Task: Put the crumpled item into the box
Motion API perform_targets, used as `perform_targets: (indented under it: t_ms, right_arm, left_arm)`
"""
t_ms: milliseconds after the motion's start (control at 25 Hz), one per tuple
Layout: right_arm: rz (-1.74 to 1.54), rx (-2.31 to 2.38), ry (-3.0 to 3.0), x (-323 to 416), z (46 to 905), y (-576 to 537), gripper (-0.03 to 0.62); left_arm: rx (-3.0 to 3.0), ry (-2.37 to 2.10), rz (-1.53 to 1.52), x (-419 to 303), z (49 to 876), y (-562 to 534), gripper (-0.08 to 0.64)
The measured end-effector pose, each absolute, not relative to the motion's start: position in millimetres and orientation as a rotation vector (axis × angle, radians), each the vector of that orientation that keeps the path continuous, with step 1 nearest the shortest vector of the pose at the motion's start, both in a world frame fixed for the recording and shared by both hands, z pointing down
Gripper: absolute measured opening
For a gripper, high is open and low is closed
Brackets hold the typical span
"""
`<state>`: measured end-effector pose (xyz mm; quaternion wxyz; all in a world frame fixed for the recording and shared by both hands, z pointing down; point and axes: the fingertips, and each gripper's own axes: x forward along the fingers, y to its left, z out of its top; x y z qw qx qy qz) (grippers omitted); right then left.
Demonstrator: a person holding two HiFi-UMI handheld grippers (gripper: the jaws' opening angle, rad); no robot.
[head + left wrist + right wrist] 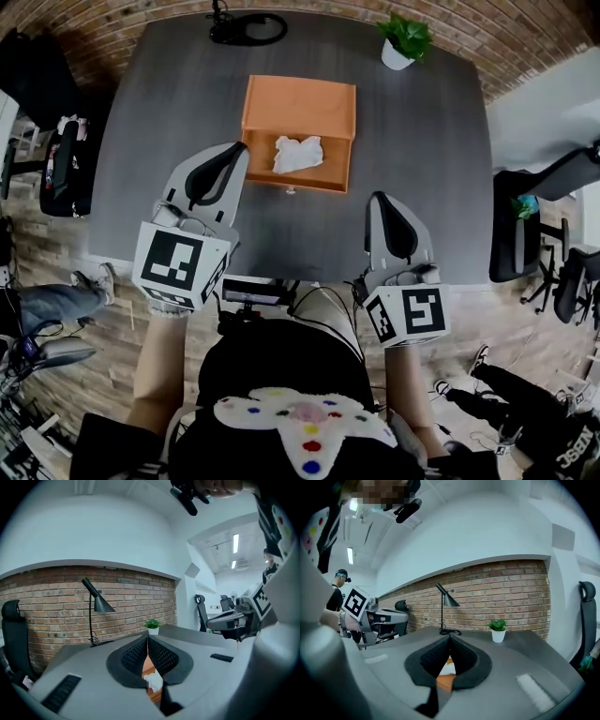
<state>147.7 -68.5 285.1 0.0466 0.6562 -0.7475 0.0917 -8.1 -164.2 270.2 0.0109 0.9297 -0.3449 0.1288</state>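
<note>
An orange open box [300,90] sits mid-table, and a white crumpled item [297,154] lies inside it toward the front. My left gripper [236,148] hovers just off the box's left front corner, jaws shut with nothing between them. My right gripper [378,199] is over the table's front edge, right of the box, also shut and empty. In the left gripper view the left gripper [147,639] has its pads together, with the crumpled item [154,681] and box [149,667] showing beneath them. In the right gripper view the right gripper [450,639] is shut, with the box [446,682] below it.
The dark grey table [169,112] carries a potted plant [405,39] at the back right and a black lamp base with cable [246,28] at the back. Office chairs stand at the right [525,234] and left [58,169]. People's legs show near the floor.
</note>
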Motion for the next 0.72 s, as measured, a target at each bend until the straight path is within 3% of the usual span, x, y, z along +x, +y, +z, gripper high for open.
perform_targets:
  t_ms: [720]
  right_arm:
    - [0.205, 1.952, -2.349, 130, 256, -64, 0.009]
  left_arm:
    - [2.966, -1.053, 0.462, -17, 247, -116, 0.008]
